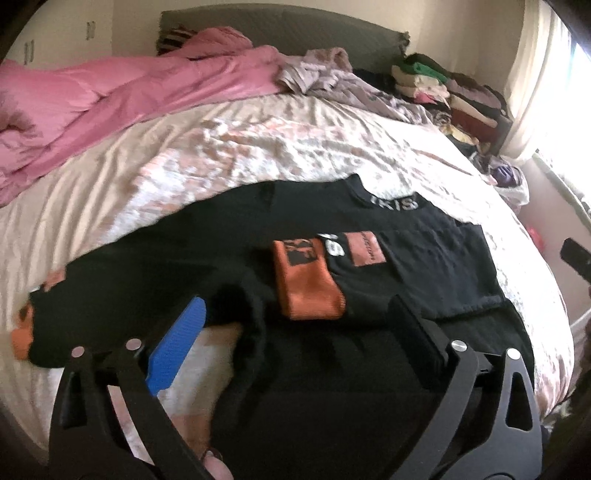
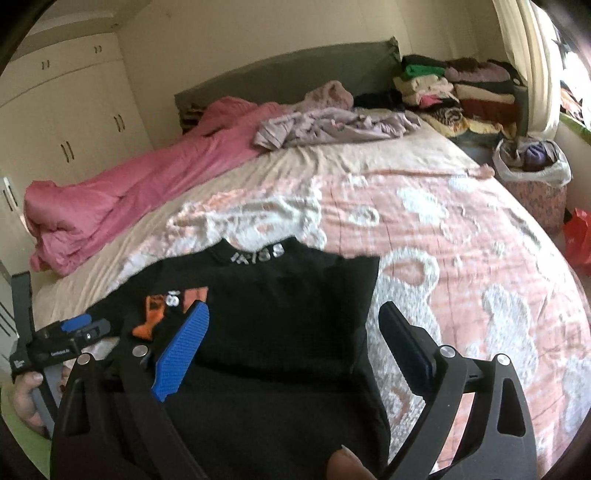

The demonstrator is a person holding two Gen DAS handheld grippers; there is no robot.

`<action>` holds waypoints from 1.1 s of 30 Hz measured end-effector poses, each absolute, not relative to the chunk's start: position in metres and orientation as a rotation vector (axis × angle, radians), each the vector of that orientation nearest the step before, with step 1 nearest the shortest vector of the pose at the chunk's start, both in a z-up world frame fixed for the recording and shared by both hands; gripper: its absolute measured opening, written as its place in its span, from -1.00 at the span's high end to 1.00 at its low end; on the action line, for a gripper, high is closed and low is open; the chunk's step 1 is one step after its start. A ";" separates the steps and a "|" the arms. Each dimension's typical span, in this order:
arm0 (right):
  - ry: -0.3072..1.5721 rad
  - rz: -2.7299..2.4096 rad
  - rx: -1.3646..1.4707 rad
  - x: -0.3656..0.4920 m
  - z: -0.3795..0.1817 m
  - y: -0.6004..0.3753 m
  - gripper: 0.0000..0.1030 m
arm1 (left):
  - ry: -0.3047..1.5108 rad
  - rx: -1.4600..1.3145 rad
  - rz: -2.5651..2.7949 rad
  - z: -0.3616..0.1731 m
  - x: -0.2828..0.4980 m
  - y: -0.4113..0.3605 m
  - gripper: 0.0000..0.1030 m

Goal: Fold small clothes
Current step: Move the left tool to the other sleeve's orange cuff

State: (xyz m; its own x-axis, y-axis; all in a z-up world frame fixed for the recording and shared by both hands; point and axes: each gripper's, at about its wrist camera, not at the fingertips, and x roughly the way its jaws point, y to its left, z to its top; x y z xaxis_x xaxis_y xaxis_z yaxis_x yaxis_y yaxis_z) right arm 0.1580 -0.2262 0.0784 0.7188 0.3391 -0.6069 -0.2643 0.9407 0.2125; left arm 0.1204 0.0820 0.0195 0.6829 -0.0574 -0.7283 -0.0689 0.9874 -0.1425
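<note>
Black sweatshirt [image 1: 229, 258] lies flat on the bed [image 1: 258, 147], near the bed's front edge. Collar with white lettering [image 1: 393, 201] points toward 12 o'clock, at the headboard [image 1: 280, 29]; hem toward 6 o'clock, under the cameras. Body's long axis runs 12 to 6.

One sleeve is folded across the chest, orange cuff panel [image 1: 308, 278] and a smaller orange patch [image 1: 367, 248] showing, with white digits between them. The other sleeve stretches out toward 9 o'clock in the left wrist view, ending in an orange cuff [image 1: 24, 334] at the bed's edge.

Left tongs [image 1: 295, 317]: spread wide, holding nothing. Blue pad [image 1: 177, 343] hangs over the outstretched sleeve; the dark finger sits above the lower body of the shirt. Contact with the cloth cannot be told.

Right tongs [image 2: 295, 339]: also spread wide and empty, over the sweatshirt's body, blue pad [image 2: 183, 350] at 9 o'clock of the gap, dark finger at 3 o'clock over the shirt's edge. The left tongs show at 8 o'clock in the right wrist view.

Elsewhere on the bed: pink duvet [image 2: 129, 177] bunched at 10 o'clock, a lilac garment [image 2: 325, 127] at 12, stacked folded clothes [image 2: 458, 92] at 1 o'clock. Lined basket [image 2: 532, 177] stands on the floor beside the bed at 2 o'clock.
</note>
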 end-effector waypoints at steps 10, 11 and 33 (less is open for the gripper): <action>0.585 0.430 0.144 0.158 0.145 -0.219 -0.80 | 0.776 -0.217 0.104 0.035 0.097 0.130 -0.81; 0.581 0.439 0.144 0.157 0.148 -0.217 -0.80 | 0.775 -0.226 0.120 0.035 0.095 0.137 -0.81; 0.735 0.600 -0.019 0.162 0.078 -0.066 -0.80 | 0.807 -0.317 0.405 0.003 0.051 0.252 -0.81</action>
